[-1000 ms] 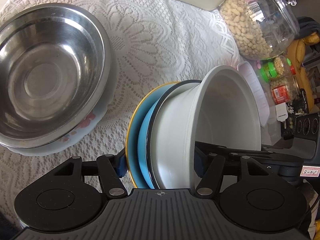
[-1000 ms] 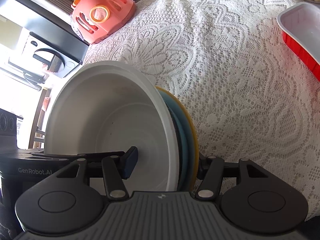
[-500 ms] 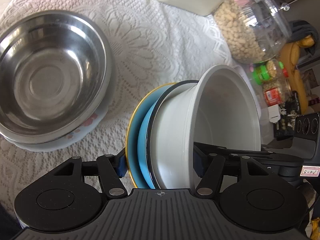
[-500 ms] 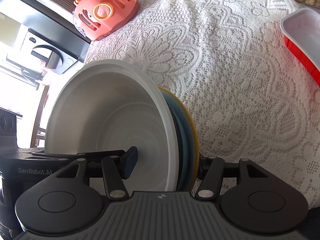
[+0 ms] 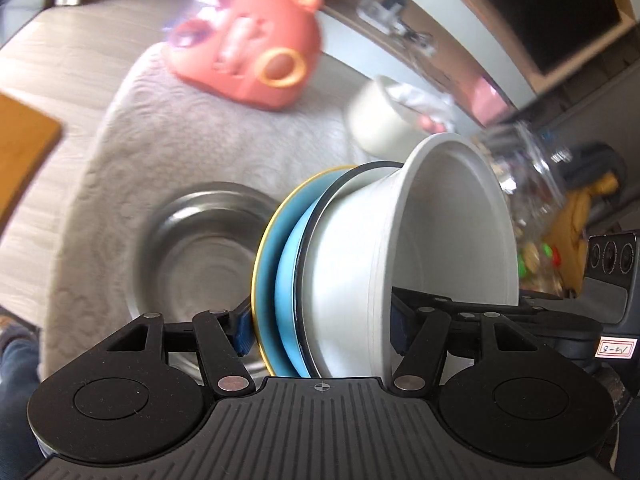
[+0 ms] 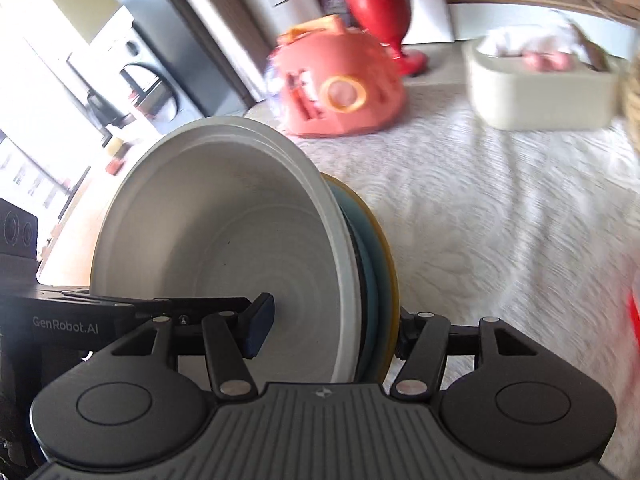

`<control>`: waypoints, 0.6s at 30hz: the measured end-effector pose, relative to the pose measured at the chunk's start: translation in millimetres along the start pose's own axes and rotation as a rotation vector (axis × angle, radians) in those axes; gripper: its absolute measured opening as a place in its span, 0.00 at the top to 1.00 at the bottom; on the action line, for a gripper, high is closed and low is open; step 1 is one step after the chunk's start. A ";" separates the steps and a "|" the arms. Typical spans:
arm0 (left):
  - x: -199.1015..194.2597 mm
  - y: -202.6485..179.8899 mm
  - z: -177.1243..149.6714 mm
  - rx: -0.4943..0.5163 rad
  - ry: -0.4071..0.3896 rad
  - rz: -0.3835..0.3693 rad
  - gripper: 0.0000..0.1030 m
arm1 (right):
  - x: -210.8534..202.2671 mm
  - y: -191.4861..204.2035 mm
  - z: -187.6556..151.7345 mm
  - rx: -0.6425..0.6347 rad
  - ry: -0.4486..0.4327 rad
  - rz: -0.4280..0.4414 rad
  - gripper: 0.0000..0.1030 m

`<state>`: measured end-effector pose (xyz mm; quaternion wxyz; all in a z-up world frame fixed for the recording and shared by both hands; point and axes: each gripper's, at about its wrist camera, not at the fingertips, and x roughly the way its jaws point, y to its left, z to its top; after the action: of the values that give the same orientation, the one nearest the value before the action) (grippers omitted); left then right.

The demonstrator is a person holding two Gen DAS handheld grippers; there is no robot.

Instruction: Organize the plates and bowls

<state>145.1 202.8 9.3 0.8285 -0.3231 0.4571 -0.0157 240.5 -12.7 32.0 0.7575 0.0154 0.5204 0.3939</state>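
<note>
Both views have swung up off the lace tablecloth toward the far end of the table; the whole background is now smeared with motion; in the left wrist view the steel bowl, earlier filling the upper left, has slid down to sit just left of the held stack; the coral-pink toy and the room behind have come into that view; the peanut jar has dropped to the right edge, probably the same jar, though too blurred to be sure; in the right wrist view the red tray has all but left the frame, and the cream tub and a red vase have appeared.
</note>
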 end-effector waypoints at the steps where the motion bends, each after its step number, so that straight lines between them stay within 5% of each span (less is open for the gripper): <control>1: 3.8 8.9 -0.1 -0.015 -0.005 0.017 0.35 | 15.4 4.4 5.9 -0.004 0.024 0.009 0.43; 8: 36.3 63.9 -5.7 -0.087 0.003 0.045 0.35 | 102.9 -2.0 9.4 0.051 0.209 0.027 0.43; 18: 30.0 78.4 -5.3 -0.125 -0.037 -0.018 0.39 | 106.8 13.4 14.0 0.002 0.214 -0.047 0.36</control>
<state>137.4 252.5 -58.2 0.8150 -0.3784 0.4388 0.0116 259.7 67.4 -38.6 0.7067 -0.0383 0.5988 0.3749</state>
